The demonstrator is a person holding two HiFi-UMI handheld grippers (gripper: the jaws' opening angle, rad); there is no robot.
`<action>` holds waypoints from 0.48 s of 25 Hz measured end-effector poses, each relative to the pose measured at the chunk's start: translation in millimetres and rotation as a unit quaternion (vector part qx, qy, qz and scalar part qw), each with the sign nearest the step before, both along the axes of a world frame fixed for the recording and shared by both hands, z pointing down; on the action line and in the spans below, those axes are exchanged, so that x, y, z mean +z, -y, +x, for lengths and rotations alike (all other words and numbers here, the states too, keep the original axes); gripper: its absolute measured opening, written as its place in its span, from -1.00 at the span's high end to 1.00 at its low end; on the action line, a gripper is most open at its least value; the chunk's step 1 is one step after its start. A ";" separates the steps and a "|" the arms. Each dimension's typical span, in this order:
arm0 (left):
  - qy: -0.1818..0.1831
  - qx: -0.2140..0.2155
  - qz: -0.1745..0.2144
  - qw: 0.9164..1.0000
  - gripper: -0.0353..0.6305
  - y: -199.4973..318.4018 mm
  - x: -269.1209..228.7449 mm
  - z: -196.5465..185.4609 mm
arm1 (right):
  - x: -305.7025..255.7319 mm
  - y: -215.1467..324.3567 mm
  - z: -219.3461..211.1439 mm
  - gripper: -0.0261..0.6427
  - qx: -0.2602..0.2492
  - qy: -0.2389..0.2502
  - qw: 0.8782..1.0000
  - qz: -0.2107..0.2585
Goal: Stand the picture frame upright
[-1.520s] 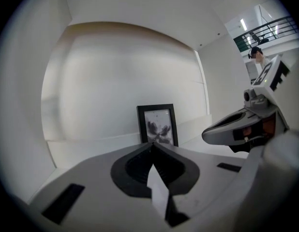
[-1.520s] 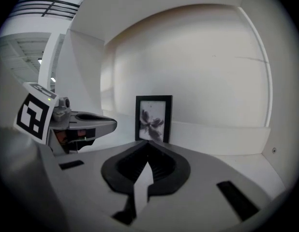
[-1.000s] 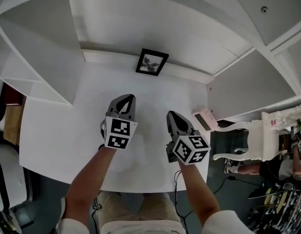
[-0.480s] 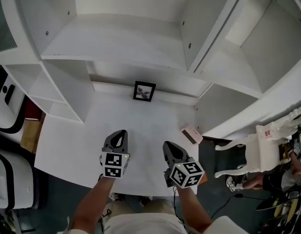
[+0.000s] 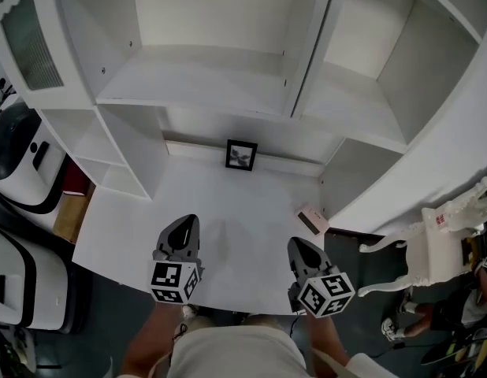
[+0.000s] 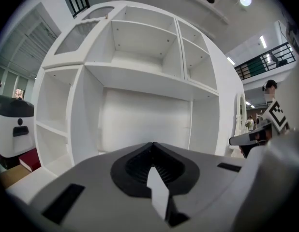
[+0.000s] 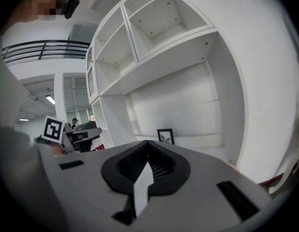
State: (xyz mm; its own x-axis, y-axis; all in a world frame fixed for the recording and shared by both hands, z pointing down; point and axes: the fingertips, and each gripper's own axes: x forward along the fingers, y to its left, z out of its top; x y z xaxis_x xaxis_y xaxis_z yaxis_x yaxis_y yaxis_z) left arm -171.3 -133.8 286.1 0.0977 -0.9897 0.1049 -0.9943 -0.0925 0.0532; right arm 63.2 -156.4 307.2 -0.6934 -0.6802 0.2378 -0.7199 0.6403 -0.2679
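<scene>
A small black picture frame with a pale flower print stands upright at the back of the white desk, against the rear wall. The right gripper view shows the picture frame far ahead. My left gripper is shut and empty near the desk's front edge, left of centre. At the front right my right gripper is shut too, with nothing in it. Both are well short of the frame. In the left gripper view my left gripper points at the empty shelves.
A pink-and-white box lies at the desk's right edge. White shelf units rise behind and beside the desk. A white ornate chair stands to the right, a white machine and a brown box to the left.
The head view has pulled back and tilted up, so more shelving shows. Both grippers have drawn back toward the desk's front edge and spread apart. The frame has not moved.
</scene>
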 end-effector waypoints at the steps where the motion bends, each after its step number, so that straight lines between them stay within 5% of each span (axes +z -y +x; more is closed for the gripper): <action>1: 0.000 -0.004 0.005 1.000 0.84 -6.2 -7.5 -4.2 | -6.5 -1.4 5.5 0.89 0.002 -0.001 1.000 0.009; 12: 0.006 -0.064 0.063 0.996 0.84 -66.8 -74.5 -48.3 | -88.3 -10.1 42.0 0.89 0.039 -0.009 0.992 0.122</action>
State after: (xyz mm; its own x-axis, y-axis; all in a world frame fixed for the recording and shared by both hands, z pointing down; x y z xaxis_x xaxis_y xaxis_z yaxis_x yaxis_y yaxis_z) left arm -219.6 -67.0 211.6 -0.0314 -0.9993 -0.0202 -0.9989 0.0306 0.0367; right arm 105.2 -146.4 218.9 -0.6337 -0.7704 0.0709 -0.7730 0.6268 -0.0982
